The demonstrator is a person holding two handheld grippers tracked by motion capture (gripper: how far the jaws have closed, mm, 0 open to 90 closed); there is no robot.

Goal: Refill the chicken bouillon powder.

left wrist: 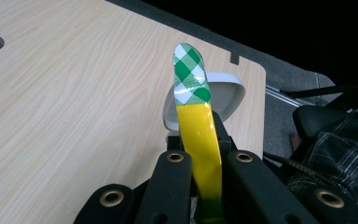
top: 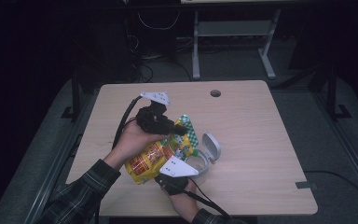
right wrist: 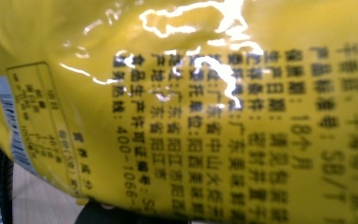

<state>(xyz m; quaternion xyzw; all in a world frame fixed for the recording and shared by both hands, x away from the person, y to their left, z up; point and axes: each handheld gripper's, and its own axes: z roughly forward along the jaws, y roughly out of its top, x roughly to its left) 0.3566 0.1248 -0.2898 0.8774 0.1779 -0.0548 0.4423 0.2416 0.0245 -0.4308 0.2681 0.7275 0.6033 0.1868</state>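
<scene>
A yellow snack bag [top: 149, 161] with red print and a green-and-white checked top strip [top: 189, 129] is held up over the table between both grippers. My left gripper [top: 179, 128] comes in from the upper left. In the left gripper view, the left gripper [left wrist: 205, 140] is shut on the bag's sealed edge [left wrist: 198, 126], and the checked tip [left wrist: 189, 74] stands above the jaws. My right gripper [top: 161, 175] meets the bag's lower end from below. The bag's printed back [right wrist: 191, 93] lies right across the right gripper view and hides the jaws.
A small clear container [top: 201, 169] with its white lid [top: 212, 145] flipped open stands just right of the bag; the lid [left wrist: 226, 95] shows behind the strip. The wooden table [top: 261, 121] has a cable hole [top: 215, 93] at the back. A plaid sleeve [left wrist: 340, 140] is at the right.
</scene>
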